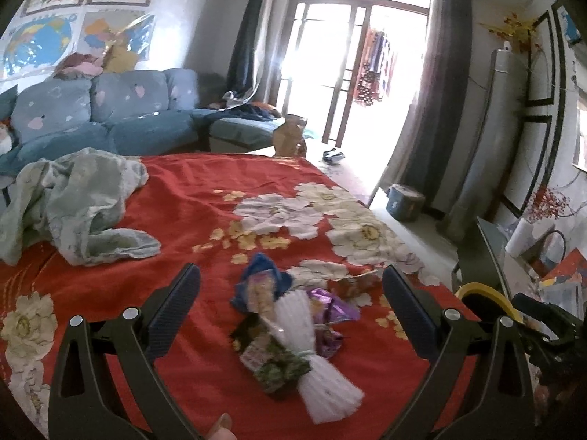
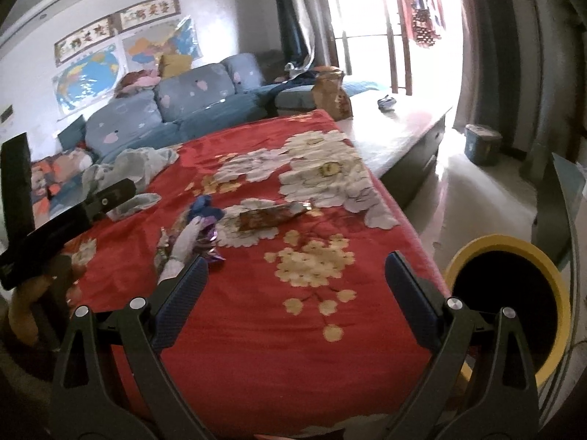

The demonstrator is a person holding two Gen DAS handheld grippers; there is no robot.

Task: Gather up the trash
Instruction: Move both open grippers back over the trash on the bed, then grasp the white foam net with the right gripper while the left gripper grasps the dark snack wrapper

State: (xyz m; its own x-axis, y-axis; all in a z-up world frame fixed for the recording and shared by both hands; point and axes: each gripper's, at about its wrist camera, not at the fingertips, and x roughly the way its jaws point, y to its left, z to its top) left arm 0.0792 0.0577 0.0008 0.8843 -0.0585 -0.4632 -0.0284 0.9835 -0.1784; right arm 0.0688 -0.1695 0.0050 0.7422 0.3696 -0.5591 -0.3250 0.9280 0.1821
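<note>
Left wrist view: the left gripper (image 1: 291, 300) hangs over a red cloth (image 1: 190, 198) printed with pale flowers, its 2 fingers spread wide and holding nothing. Between and just past them lies the trash in a loose pile: a white bundle (image 1: 312, 333) tied near one end, a blue wrapper (image 1: 262, 275) at its far end, a purple wrapper (image 1: 332, 310) touching its right side, and a green printed packet (image 1: 275, 363) under its near part. A brown wrapper (image 1: 357, 281) lies just beyond the pile to the right. A crumpled pale green rag (image 1: 73, 205) sits well apart at the left. The bin (image 1: 484, 293), yellow-rimmed, shows at the right edge of the cloth.

Right wrist view: the right gripper (image 2: 295, 286) is also wide open and empty, above bare red cloth. The pile lies to the left of its left finger, the white bundle (image 2: 183, 249) nearest. The brown wrapper (image 2: 271, 216) lies flat farther on. The left gripper (image 2: 66, 220) reaches in from the left. The bin (image 2: 510, 293) stands just beside the cloth's right edge, mouth open and dark inside.
</note>
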